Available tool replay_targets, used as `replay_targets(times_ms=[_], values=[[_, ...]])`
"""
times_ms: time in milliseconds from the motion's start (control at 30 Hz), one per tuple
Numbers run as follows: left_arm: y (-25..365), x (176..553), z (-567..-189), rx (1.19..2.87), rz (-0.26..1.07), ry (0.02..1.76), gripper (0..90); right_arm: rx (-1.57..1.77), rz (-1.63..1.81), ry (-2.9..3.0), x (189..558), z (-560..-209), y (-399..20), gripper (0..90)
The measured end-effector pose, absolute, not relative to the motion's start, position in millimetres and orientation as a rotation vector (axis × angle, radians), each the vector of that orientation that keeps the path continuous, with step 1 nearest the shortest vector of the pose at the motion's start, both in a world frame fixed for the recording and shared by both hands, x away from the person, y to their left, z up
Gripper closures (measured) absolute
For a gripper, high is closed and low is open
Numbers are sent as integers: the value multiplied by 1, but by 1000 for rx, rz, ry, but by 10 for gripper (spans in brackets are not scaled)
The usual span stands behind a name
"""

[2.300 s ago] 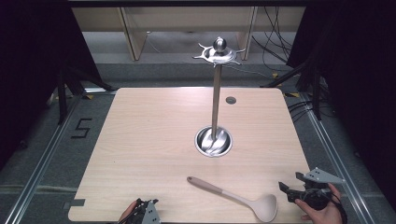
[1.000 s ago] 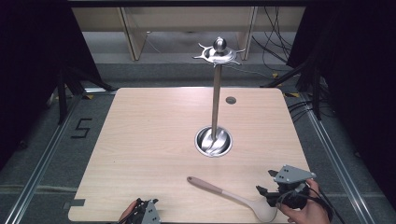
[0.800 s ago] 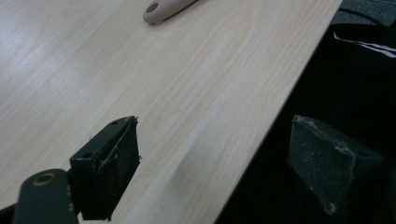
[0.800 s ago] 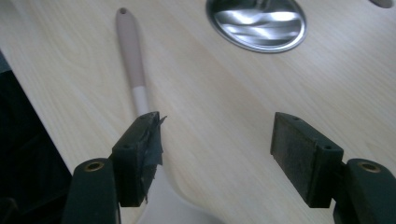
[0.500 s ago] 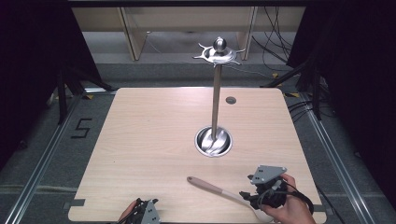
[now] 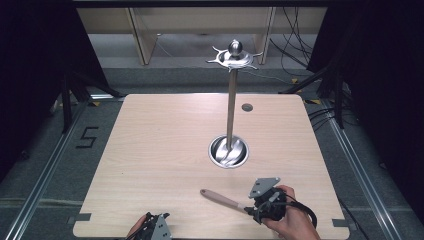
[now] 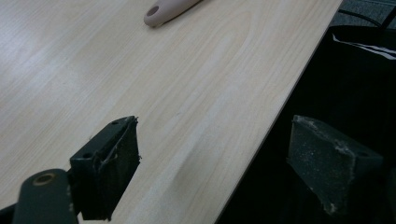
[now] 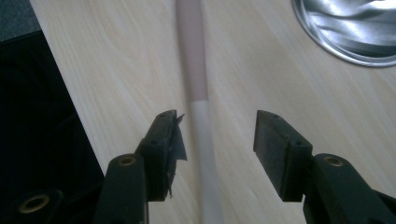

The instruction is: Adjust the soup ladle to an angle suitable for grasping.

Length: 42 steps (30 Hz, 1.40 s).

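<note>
Seen from above: pale wood-grain table [image 6: 150, 150], spoon [image 6: 222, 199] lying flat near its front edge, pinkish handle running into a cream neck. Right gripper [image 6: 261, 206] lowered astride that neck, jaws just closing but not yet pressing, seemingly lined up to pick it up. Left gripper [image 6: 152, 229] parked at the front edge, jaws wide apart and empty. Behind, shiny steel stand [image 6: 231, 110], round base, hooked crown.

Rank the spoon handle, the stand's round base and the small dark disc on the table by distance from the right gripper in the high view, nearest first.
From the right gripper:
1. Spoon handle, between its jaws, near edge.
2. Stand base, mid-table.
3. Dark disc, far edge.
</note>
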<state>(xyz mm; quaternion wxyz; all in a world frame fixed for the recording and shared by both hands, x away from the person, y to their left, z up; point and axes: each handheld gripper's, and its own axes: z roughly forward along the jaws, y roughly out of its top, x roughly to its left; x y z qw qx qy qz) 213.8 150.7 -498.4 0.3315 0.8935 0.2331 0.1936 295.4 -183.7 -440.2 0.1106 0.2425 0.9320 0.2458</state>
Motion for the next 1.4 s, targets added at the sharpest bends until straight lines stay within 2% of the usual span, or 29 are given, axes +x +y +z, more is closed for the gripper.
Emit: replay_targets(times_ms=[200,367,500,967,1267,1333,1400], values=[[150,213,-498,2316,540,623,157,655,676,2780,301,-449,-171,543],[150,213,-498,2309,502,618,157,662,662,2811,307,-457,-165,561],[150,213,-499,2313,554,625,157,717,627,2815,307,-462,-161,586],[152,214,-497,2336,532,613,157,665,524,2897,318,-471,-152,676],[152,214,-497,2346,513,612,157,634,499,2917,322,-475,-148,700],[151,213,-499,2300,500,632,157,638,482,2923,324,-476,-148,700],[152,214,-498,2338,509,609,157,682,479,2911,323,-476,-148,700]])
